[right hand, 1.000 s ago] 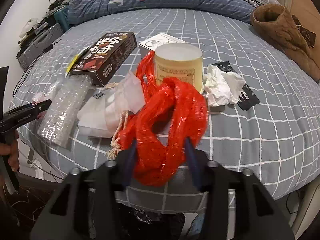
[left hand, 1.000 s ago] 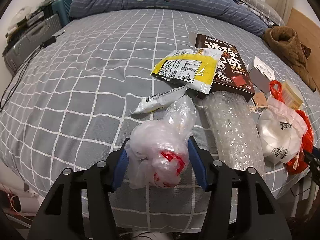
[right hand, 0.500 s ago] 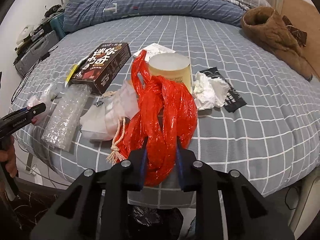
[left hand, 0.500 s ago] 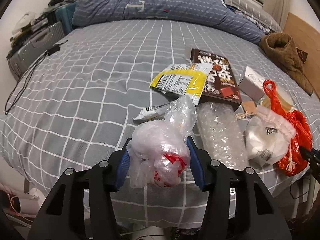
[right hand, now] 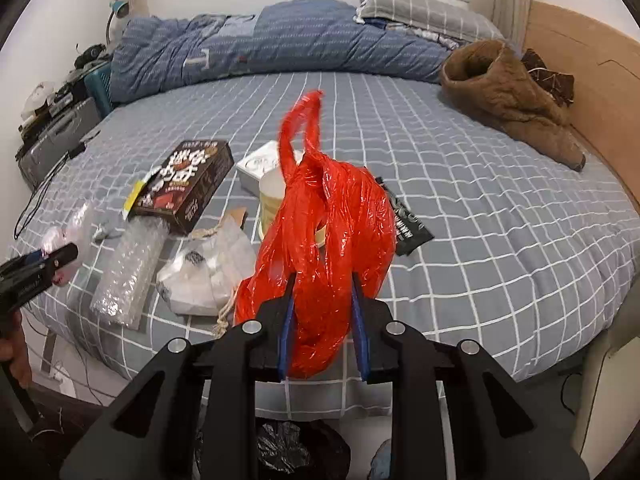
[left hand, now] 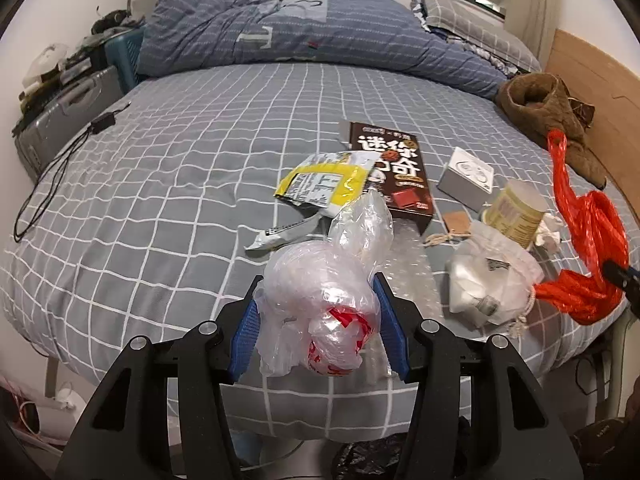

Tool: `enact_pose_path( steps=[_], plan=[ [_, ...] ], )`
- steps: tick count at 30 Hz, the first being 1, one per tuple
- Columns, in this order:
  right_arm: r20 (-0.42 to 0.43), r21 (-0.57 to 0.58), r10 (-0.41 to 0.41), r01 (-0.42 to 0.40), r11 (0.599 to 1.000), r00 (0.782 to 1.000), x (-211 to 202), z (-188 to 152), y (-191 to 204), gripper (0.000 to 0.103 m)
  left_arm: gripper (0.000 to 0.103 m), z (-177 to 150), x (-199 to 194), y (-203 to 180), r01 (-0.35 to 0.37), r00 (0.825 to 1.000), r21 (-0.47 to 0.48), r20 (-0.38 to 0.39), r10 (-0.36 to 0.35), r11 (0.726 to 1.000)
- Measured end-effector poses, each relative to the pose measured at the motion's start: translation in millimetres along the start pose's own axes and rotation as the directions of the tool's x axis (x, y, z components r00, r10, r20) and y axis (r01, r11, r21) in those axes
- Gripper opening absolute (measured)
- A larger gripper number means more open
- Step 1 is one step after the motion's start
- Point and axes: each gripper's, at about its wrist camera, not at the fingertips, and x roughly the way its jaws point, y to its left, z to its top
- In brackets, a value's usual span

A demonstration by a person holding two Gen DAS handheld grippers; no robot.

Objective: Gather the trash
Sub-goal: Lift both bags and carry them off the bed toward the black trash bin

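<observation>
My left gripper (left hand: 318, 328) is shut on a crumpled clear plastic bag (left hand: 324, 300) with red print, held above the bed's near edge. My right gripper (right hand: 323, 320) is shut on a red plastic bag (right hand: 328, 232), lifted off the bed; the bag also shows in the left wrist view (left hand: 588, 236). On the grey checked bed (left hand: 160, 184) lie a yellow snack wrapper (left hand: 324, 180), a brown box (left hand: 394, 172), bubble wrap (right hand: 128, 268), a white drawstring pouch (right hand: 208, 276), a cream jar (left hand: 514, 208), a small white box (left hand: 466, 178) and a black sachet (right hand: 408, 220).
A black bin bag (right hand: 296, 452) sits on the floor below the bed edge. A rolled blue duvet (left hand: 304, 36) lies across the far side. A brown garment (right hand: 504, 96) lies by the wooden headboard (right hand: 600, 92). A cable (left hand: 52, 176) trails at the bed's left.
Both grippers have pulled back and up from the bed. The right gripper closed on the red bag and lifted it. The clear bag stays gripped in the left.
</observation>
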Motion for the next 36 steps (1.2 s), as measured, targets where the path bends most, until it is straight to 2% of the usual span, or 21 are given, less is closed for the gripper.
enact_pose_path(
  steps=[19, 36],
  plan=[
    [0.102, -0.004, 0.015, -0.015, 1.000, 0.995, -49.8, -2.4, 0.2, 0.023, 0.052, -17.4, -42.2, -24.7, 0.046, 0.998, 0.000, 0.049, -0.046, 0.999],
    [0.112, -0.008, 0.059, -0.059, 0.998, 0.992, -83.9, -22.0, 18.2, 0.023, 0.052, -44.7, -79.7, -52.6, 0.069, 0.996, 0.002, 0.062, -0.069, 0.998]
  ],
)
